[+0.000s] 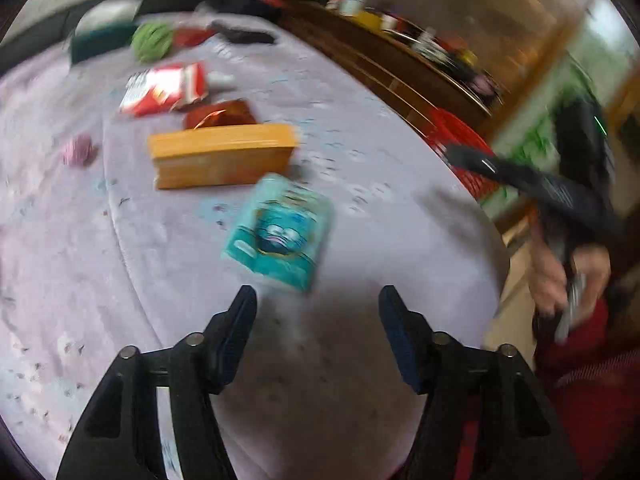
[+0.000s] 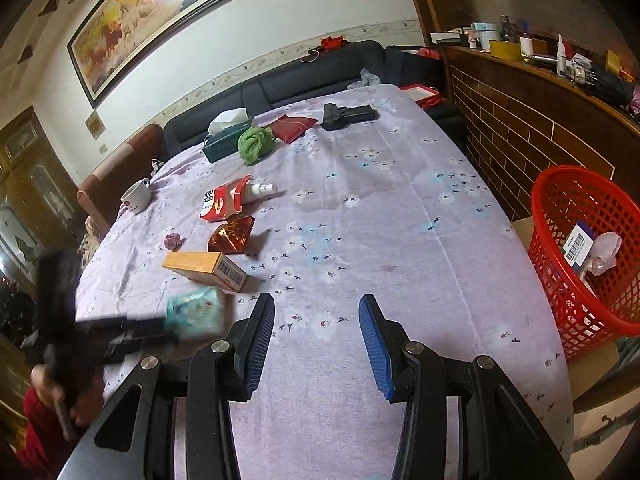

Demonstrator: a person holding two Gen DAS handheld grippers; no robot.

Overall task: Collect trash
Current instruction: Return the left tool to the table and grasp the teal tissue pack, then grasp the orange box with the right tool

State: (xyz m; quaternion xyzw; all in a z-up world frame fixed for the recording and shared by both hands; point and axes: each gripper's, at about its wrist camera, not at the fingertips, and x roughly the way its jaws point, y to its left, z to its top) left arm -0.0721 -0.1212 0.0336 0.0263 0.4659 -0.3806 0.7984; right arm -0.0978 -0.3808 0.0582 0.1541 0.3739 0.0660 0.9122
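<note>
Left wrist view: my left gripper (image 1: 318, 300) jaws apart, nothing between, hovering just short of teal packet (image 1: 280, 232) on lilac-clothed counter (image 1: 380, 208). Orange box (image 1: 222, 156) just beyond packet, foil wrapper (image 1: 220, 116) and red pouch (image 1: 164, 90) farther back. Right wrist view: my right gripper (image 2: 317, 310) jaws apart, empty, over bare cloth. Red basket (image 2: 580, 256) beside counter's right edge, trash inside.
</note>
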